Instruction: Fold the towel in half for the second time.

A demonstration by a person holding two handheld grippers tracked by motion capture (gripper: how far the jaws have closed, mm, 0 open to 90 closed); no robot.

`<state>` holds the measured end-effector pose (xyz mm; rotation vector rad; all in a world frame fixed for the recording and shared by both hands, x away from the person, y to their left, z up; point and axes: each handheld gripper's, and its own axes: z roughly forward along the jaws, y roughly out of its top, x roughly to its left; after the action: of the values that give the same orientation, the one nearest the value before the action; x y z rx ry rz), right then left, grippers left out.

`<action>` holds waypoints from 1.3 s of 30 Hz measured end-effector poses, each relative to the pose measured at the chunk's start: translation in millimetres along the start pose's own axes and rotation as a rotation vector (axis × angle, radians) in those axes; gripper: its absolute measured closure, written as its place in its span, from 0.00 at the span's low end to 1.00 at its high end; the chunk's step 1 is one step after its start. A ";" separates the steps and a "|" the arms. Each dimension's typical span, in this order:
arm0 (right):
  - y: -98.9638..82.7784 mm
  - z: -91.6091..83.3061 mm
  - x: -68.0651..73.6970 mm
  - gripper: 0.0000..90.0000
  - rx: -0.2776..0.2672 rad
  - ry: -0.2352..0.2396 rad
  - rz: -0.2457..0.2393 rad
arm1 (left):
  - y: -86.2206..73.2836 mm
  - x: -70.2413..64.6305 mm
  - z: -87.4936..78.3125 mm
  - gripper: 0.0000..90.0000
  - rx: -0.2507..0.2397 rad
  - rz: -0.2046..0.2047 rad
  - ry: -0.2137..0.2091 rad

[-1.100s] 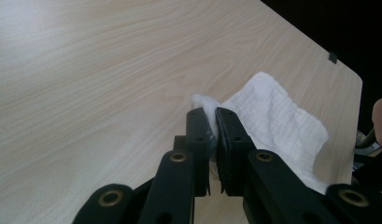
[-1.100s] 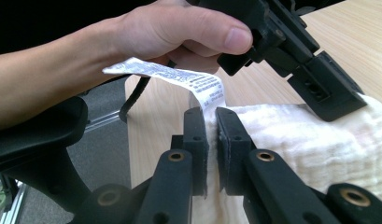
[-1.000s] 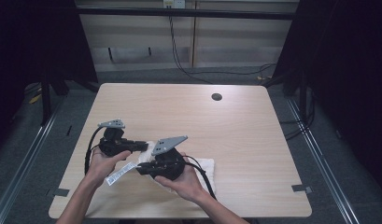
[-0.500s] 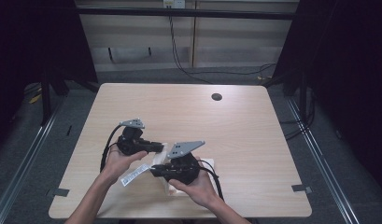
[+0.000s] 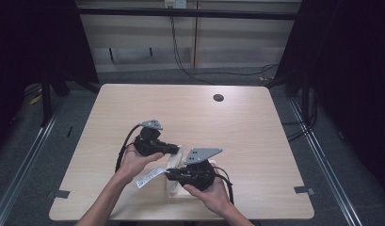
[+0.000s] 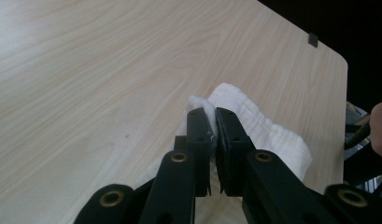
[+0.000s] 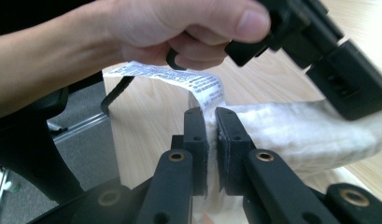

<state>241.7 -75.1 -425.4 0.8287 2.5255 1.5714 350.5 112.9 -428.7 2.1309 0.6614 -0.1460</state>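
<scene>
White cloth (image 5: 173,175), soft and ribbed like a small towel, lay near the front edge of the pale wooden table (image 5: 256,136), a little left of its middle, between the two hands of the person. It was partly lifted from the wood, because both tools held it.

The left gripper (image 5: 177,149) pointed toward the right side in the high view, and its jaws were clenched on an upper edge of the cloth. In the left gripper view the two black jaws stood almost together, with a thin fold of the white fabric (image 6: 254,126) pinched between them, and the rest of the cloth spread behind them onto the table.

The right gripper (image 5: 167,173) pointed toward the left side, just in front of the left one, and it grasped the cloth at the end where a printed care label (image 5: 148,178) hung out. In the right gripper view the jaws were closed on the fabric (image 7: 291,130) just under this label (image 7: 179,78), and the left hand (image 7: 146,28) with its tool was close above.

One small dark round hole (image 5: 218,98) was in the far part of the table, well apart from the cloth.
</scene>
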 end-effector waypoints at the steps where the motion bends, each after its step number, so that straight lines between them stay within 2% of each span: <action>1: -1.2 -2.9 -1.3 0.94 0.000 -0.005 0.005 | 1.0 -0.5 4.1 0.95 0.007 0.004 0.005; 9: -18.9 -22.4 -10.1 0.94 -0.003 -0.046 0.038 | 10.8 -6.6 25.0 0.95 0.033 0.011 -0.009; 13: -24.6 -25.6 -13.1 0.94 0.000 -0.054 0.043 | 16.5 -10.7 34.0 0.95 0.055 0.026 0.012; 18: -30.6 -32.8 -17.9 0.94 -0.003 -0.070 0.061 | 16.2 -9.5 45.0 0.95 0.057 0.002 -0.004; 20: -36.1 -33.8 -17.6 0.94 0.018 -0.081 0.062 | 12.5 -12.7 52.5 0.95 0.073 0.015 0.000; 22: -42.0 -35.6 -17.3 0.94 0.038 -0.090 0.056 | 7.8 -11.9 60.3 0.95 0.059 -0.009 -0.029; 24: -46.5 -39.0 -19.6 0.94 0.046 -0.101 0.069 | 7.5 -10.1 65.2 0.95 0.079 -0.008 -0.018; 25: -48.1 -40.1 -19.9 0.94 0.053 -0.113 0.069 | 8.0 -10.4 66.4 0.95 0.066 -0.016 -0.026; 27: -51.6 -41.2 -20.5 0.94 0.070 -0.119 0.068 | 11.5 -13.1 66.9 0.95 0.073 0.000 -0.015; 30: -58.6 -42.4 -21.8 0.94 0.097 -0.128 0.064 | 14.4 -16.6 71.3 0.95 0.074 0.012 -0.030; 33: -65.1 -45.0 -24.8 0.93 0.110 -0.129 0.079 | 14.7 -19.0 82.5 0.95 0.111 0.009 -0.021; 36: -70.9 -46.7 -26.2 0.93 0.121 -0.141 0.078 | 14.5 -18.9 94.4 0.95 0.160 0.030 -0.008; 37: -73.6 -46.6 -26.7 0.93 0.126 -0.145 0.081 | 13.8 -17.1 97.7 0.95 0.155 0.017 -0.025; 39: -76.9 -47.0 -28.8 0.93 0.126 -0.149 0.087 | 13.0 -15.8 102.5 0.95 0.154 0.002 -0.031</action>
<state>219.8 -153.0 -474.5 1.0422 2.5336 1.3283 357.2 20.2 -476.7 2.2719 0.6478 -0.2345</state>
